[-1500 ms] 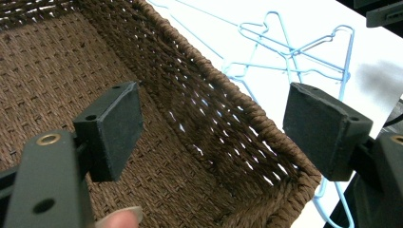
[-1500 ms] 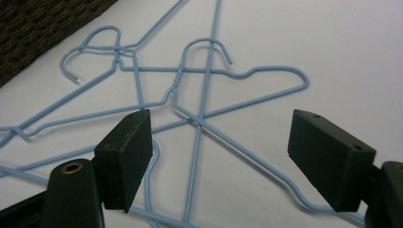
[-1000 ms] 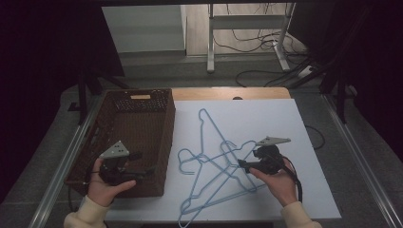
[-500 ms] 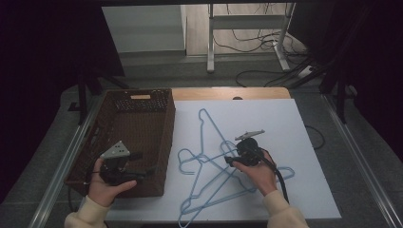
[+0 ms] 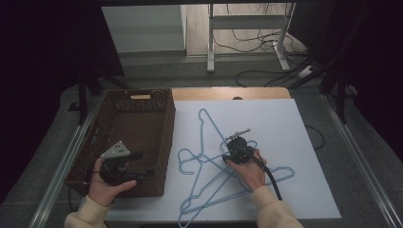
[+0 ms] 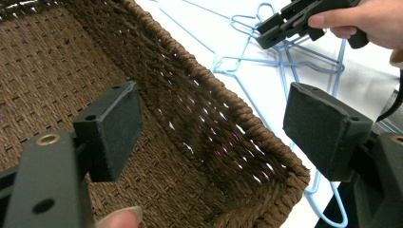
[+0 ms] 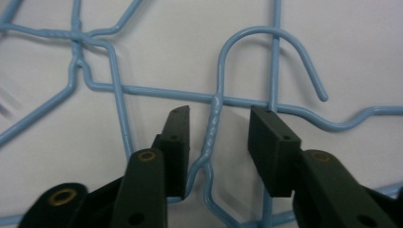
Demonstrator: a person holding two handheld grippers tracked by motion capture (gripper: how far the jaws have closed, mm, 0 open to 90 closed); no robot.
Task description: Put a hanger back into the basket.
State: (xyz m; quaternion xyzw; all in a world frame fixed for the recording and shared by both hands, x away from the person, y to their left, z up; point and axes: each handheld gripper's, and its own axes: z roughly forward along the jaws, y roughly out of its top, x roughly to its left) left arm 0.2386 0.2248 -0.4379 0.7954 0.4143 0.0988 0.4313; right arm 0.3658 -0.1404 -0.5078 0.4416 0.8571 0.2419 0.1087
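Light-blue wire hangers (image 5: 215, 175) lie crossed in a loose pile on the white tabletop (image 5: 294, 128). My right gripper (image 5: 227, 153) is low over the middle of the pile. In the right gripper view its jaws stand astride the twisted neck of one hanger (image 7: 212, 130), with a small gap on each side. My right gripper (image 7: 219, 121) is open, and its jaws have just been closing around that neck. My left gripper (image 5: 142, 165) hovers wide open over the near right corner of a brown wicker basket (image 5: 142, 123), with nothing between its pads (image 6: 116, 126).
The wicker basket's woven wall (image 6: 223, 118) runs between the left gripper and the hangers (image 6: 280, 61). The other hand with its gripper (image 6: 290, 19) shows beyond it. Table legs and cables lie on the floor past the table's far edge (image 5: 247, 57).
The right hand has moved left and down onto the hanger pile, and its jaws have narrowed. The left hand and its gripper have stayed over the basket corner.
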